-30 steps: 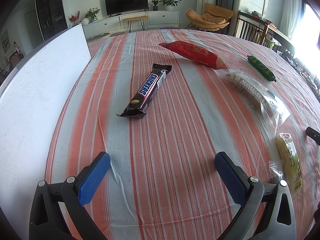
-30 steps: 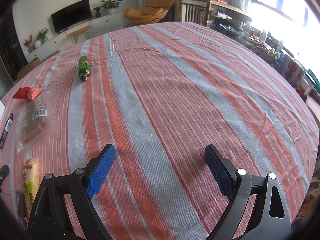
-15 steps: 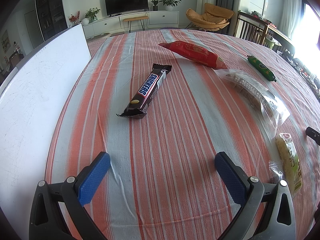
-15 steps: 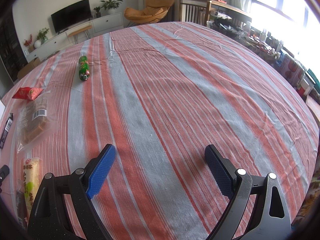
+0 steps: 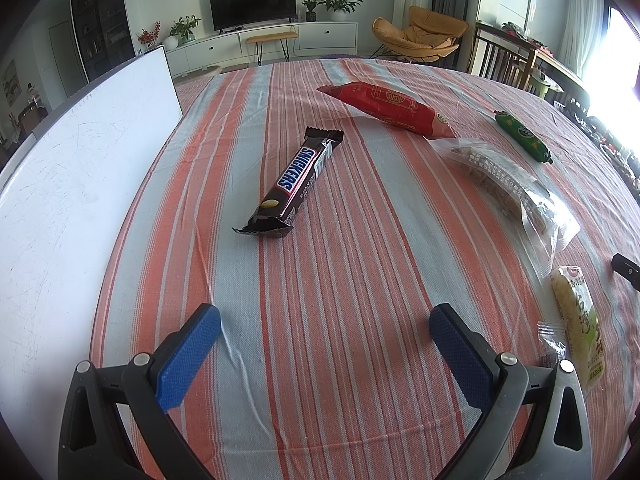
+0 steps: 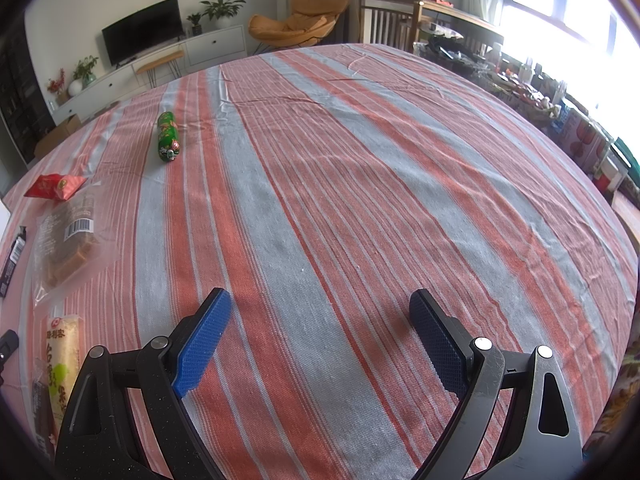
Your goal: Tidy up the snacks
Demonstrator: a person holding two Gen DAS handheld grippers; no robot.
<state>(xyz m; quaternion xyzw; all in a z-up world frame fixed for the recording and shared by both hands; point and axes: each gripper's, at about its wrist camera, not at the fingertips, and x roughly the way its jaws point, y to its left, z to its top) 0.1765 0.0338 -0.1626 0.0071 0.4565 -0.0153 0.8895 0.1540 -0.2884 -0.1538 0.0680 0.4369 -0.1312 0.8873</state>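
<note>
Striped red-and-grey tablecloth carried a Snickers bar, a red packet and a green sausage. Both the left gripper and right gripper hovered with fingers apart, holding nothing.

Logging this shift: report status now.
Left gripper open, empty. Right gripper open, empty. Snickers bar lies ahead of left gripper on striped cloth. Path unobstructed.
</note>
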